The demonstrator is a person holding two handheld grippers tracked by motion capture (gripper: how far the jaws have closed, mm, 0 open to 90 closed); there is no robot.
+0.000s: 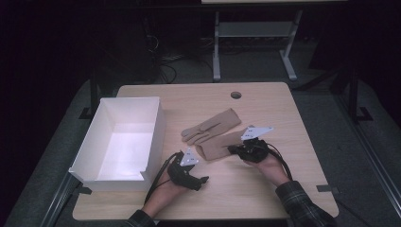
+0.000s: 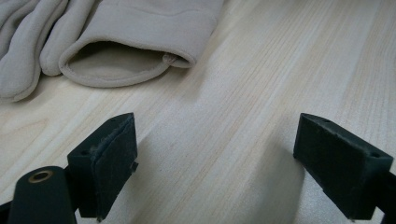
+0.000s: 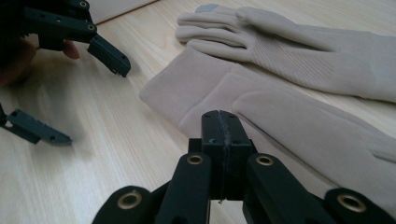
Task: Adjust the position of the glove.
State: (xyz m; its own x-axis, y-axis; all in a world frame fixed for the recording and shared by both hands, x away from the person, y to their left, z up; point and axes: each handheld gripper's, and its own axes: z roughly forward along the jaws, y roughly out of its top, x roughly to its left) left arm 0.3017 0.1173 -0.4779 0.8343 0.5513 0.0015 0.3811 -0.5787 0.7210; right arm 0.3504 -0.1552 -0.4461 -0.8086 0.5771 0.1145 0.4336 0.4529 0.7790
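Near glove (image 2: 140,32) runs off the left gripper view's top edge, fingers unseen; far glove's (image 3: 299,44) cuff cut by the right gripper view's edge; box (image 1: 124,137) floor glared white

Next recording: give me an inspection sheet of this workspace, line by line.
Surface: light wooden table, round hole near the far edge.
Job's things: two beige gloves lying together at centre; nearer glove has its cuff opening toward the left gripper.
Clutter: open white box at left.
Grippers: left gripper open, over bare wood; right gripper shut, nothing between its pads, over the nearer glove.
Cables: black cable trails from each gripper.
Surroundings: dark floor, grey table frame behind.
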